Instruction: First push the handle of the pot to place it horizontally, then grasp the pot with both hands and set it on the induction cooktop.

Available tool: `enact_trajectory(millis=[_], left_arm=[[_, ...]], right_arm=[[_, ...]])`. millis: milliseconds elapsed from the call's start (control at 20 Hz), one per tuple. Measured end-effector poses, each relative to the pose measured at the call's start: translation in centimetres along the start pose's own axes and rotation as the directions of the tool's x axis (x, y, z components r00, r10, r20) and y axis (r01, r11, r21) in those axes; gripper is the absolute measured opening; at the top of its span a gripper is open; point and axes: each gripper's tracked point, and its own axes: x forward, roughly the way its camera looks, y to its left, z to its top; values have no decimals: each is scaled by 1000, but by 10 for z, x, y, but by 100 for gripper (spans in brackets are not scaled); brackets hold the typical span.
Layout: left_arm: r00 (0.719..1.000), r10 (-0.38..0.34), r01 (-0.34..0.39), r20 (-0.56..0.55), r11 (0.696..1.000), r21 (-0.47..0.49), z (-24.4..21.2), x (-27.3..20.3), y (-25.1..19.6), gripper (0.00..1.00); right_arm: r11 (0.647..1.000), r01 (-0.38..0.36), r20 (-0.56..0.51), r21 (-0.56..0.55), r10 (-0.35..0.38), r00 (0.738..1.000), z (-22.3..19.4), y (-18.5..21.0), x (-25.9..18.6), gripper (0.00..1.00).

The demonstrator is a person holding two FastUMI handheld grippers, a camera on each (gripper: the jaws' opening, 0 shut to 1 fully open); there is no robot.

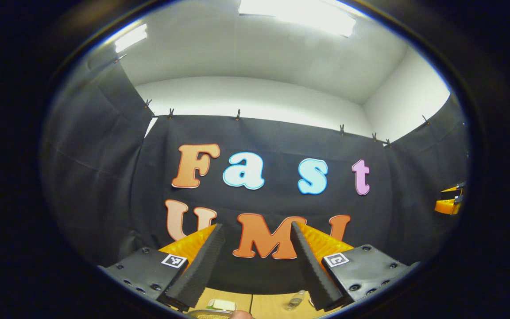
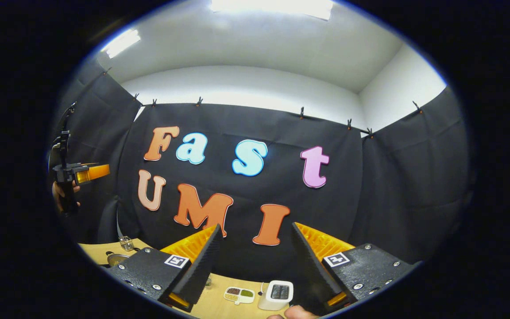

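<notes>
jaws on the left gripper stand wide apart with nothing between them, and the right gripper is just as released and empty. both are raised and aimed at the booth's wall, well above the work. just under the left gripper's fingers, at the bottom edge of the left gripper view, is a sliver of curved metal rim, probably the pot, sitting on the wooden table. too little of it shows to tell which way its handle or long axis points. i'd judge it stiff, smooth, and fairly heavy. a nudge near the handle's end should swing it, and then one grip on each side should keep it level. farther back on the table are a small clear jar, a divided dish and a white box.
</notes>
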Motion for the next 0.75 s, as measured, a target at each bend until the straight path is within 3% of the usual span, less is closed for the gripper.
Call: enact_trajectory(millis=[150, 300, 600, 650, 750], left_arm=[[995, -62, 63, 80, 998, -13, 25, -2, -26, 97], [983, -108, 113, 149, 993, -25, 44, -8, -45, 96], [980, -98, 94, 173, 995, 29, 50, -6, -52, 96], [981, -93, 88, 172, 995, 36, 50, -5, -51, 96], [982, -82, 75, 172, 996, 48, 51, -2, -48, 96]], right_arm=[[1000, 23, 63, 21, -24, 998, 31, -10, -7, 97], [1000, -14, 94, 25, 12, 995, 40, -3, -18, 95], [999, -4, 153, -53, 12, 988, 53, 2, -23, 97], [998, 0, 153, -62, 9, 988, 51, 1, -23, 92], [998, 7, 151, -66, 3, 989, 50, -2, -22, 92]])
